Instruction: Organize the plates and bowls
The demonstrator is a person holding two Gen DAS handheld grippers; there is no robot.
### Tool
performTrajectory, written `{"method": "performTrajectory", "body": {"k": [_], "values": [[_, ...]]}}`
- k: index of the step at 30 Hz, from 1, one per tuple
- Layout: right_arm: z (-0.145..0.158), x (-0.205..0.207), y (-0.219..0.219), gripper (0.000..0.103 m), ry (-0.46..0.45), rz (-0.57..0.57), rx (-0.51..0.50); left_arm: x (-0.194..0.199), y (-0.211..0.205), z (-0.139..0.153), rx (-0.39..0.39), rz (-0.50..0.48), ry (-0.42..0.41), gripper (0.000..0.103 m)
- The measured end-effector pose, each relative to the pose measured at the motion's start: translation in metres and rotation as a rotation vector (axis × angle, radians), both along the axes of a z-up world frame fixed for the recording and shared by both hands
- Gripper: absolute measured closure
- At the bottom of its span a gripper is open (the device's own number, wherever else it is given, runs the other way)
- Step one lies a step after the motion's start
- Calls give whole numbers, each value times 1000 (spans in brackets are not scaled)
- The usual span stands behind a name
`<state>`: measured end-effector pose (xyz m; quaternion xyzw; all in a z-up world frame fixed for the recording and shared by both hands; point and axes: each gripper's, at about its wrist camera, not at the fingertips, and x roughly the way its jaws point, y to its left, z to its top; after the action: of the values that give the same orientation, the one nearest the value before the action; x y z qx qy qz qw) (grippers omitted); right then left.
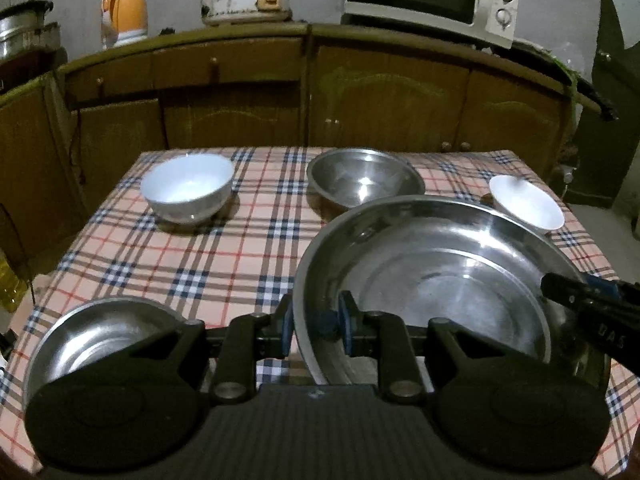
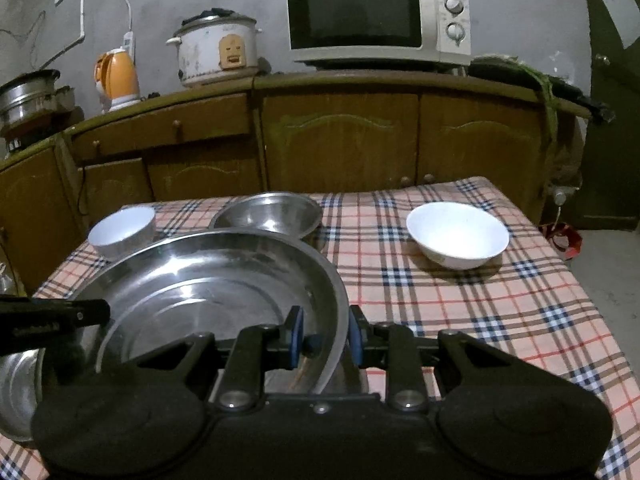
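Both grippers carry the big steel plate [image 1: 432, 280] between them: the left gripper [image 1: 316, 330] pinches its near-left rim, one pad inside the wall and one outside, and the right gripper [image 2: 326, 338] pinches the near-right rim in the same way. The plate looks lifted and tipped a little, above the checked tablecloth [image 1: 200, 264]. Taking the plate as the landmark, a small steel dish [image 1: 100, 332] lies just to its left at the near edge, a steel bowl [image 1: 360, 180] sits just behind it, a white bowl [image 1: 188, 188] stands well off to its far left, and a second white bowl [image 2: 456, 236] stands off to its far right. To do this step well, I would keep both hands level with each other so the rim does not twist out of either pinch. Lower the plate flat and clear of the bowl behind, and free both sides together only once it rests.
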<state>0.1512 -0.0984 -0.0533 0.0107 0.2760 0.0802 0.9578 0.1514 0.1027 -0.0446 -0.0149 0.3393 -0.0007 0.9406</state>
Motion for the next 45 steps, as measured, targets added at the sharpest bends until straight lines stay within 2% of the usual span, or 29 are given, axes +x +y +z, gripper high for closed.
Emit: {"method": "performTrajectory", "body": {"k": [10, 18, 39, 45], "values": [[-40, 7, -7, 72, 73, -16, -20, 8, -5, -34, 5, -23, 57, 80], [-56, 9, -8, 72, 94, -16, -24, 9, -8, -46, 15, -19, 61, 80], [-66, 20, -8, 72, 97, -15, -61, 22, -9, -67, -17, 9, 68, 78], [-65, 24, -5, 70, 93, -6, -77, 25, -11, -70, -1, 17, 61, 73]]}}
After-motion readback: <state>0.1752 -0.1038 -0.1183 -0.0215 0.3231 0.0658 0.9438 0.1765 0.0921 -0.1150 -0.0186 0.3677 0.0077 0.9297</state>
